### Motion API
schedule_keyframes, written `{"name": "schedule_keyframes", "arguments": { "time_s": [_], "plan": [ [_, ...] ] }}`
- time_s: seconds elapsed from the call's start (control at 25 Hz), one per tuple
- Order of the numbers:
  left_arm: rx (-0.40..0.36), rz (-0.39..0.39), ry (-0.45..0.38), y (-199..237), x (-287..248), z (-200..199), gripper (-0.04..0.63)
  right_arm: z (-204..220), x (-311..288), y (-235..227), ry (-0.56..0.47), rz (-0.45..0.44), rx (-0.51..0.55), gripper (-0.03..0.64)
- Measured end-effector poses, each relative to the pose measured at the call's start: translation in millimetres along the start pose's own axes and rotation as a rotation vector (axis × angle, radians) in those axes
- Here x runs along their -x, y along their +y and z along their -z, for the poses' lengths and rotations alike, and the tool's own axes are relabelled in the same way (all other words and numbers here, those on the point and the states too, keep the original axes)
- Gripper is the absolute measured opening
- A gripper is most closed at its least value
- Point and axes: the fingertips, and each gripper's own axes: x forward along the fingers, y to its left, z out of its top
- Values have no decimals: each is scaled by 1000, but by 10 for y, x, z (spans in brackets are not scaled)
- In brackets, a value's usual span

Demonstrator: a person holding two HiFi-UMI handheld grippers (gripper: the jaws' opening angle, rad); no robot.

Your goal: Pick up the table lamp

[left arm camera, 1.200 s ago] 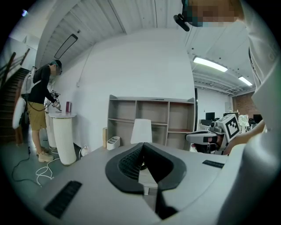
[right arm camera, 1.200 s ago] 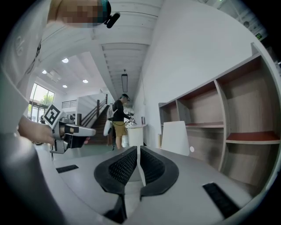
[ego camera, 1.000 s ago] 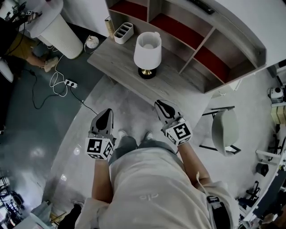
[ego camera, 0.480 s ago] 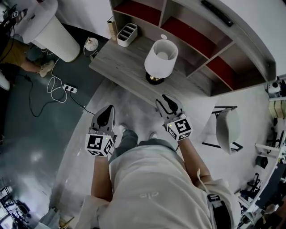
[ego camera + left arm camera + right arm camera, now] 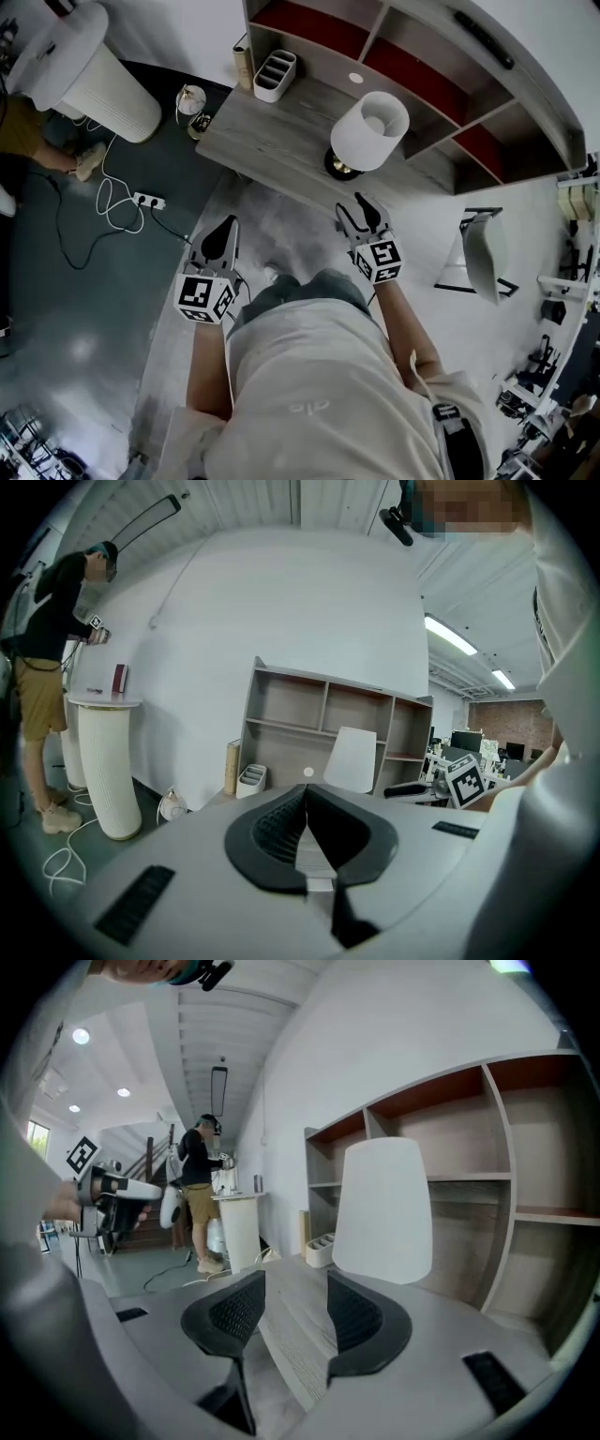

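The table lamp (image 5: 368,131) has a white shade and a dark round base with a brass stem; it stands on the grey wooden desk (image 5: 272,141). Its shade (image 5: 382,1208) fills the middle of the right gripper view, close ahead, and shows smaller as the lamp (image 5: 350,758) in the left gripper view. My right gripper (image 5: 362,212) hovers just short of the desk edge below the lamp, its jaws opening with nothing between them. My left gripper (image 5: 225,225) is shut and empty, lower left over the floor.
A shelf unit with red-backed compartments (image 5: 412,66) rises behind the desk. A white compartment organiser (image 5: 275,75) sits at the desk's left end. A white ribbed pedestal (image 5: 89,66), a power strip with cables (image 5: 148,200) and a grey chair (image 5: 487,253) stand nearby; a person (image 5: 42,667) is at the pedestal.
Both grippers have moved toward the desk and lamp, which now lies closer above the right gripper. The right gripper's jaws have parted; the left stays shut.
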Motion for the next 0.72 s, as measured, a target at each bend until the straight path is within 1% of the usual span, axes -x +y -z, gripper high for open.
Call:
{"name": "schedule_keyframes", "arguments": {
  "time_s": [0.2,0.28,0.44,0.6,0.72],
  "plan": [
    [-3,25,35,251,41,63,17,239,-270,-94,36,81,-40,252],
    [4,29,51,289,32,94,17,342,-373,-160,50,105,-49,261],
    [5,43,83,286,-42,158,17,544,-567,-334,72,147,-32,276],
    [41,39,97,302,-198,138,17,679,-731,-553,77,169,-27,284],
    [38,39,107,276,-348,68,17,793,-857,-685,93,168,-23,288]
  ]
}}
